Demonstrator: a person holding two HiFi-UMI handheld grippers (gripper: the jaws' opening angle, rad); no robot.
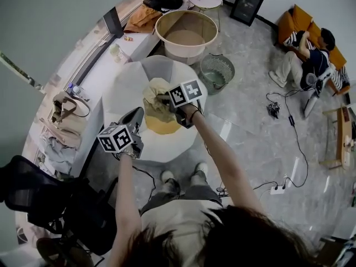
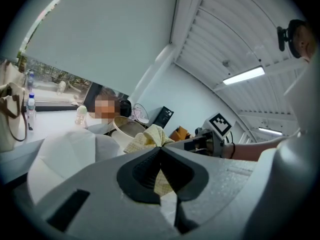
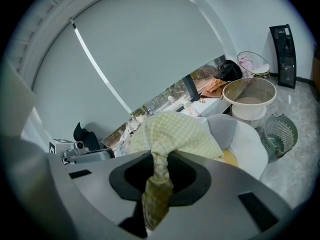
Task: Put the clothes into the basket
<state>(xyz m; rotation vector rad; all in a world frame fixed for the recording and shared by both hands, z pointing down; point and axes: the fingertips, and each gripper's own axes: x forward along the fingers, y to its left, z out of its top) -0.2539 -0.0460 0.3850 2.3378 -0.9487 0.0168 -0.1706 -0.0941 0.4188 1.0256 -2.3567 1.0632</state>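
Cloth (image 3: 175, 134) gripped, basket (image 1: 186, 53) not yet reached
Left hand-held gripper (image 2: 161, 151) and right hand-held gripper (image 3: 160, 159) both clench the cloth in the air; next, carry it over the basket and let go.

We're seeing dark hair (image 1: 222, 238), a pale short-sleeve top (image 1: 178, 213), grey trousers (image 1: 186, 192), white shoes (image 1: 167, 176). Left gripper (image 1: 135, 115) & right gripper (image 1: 162, 99): grey shells w/ dark pads, a b/w marker cube (image 1: 115, 138) on each. Thin dark band (image 2: 232, 149) on the r. wrist.
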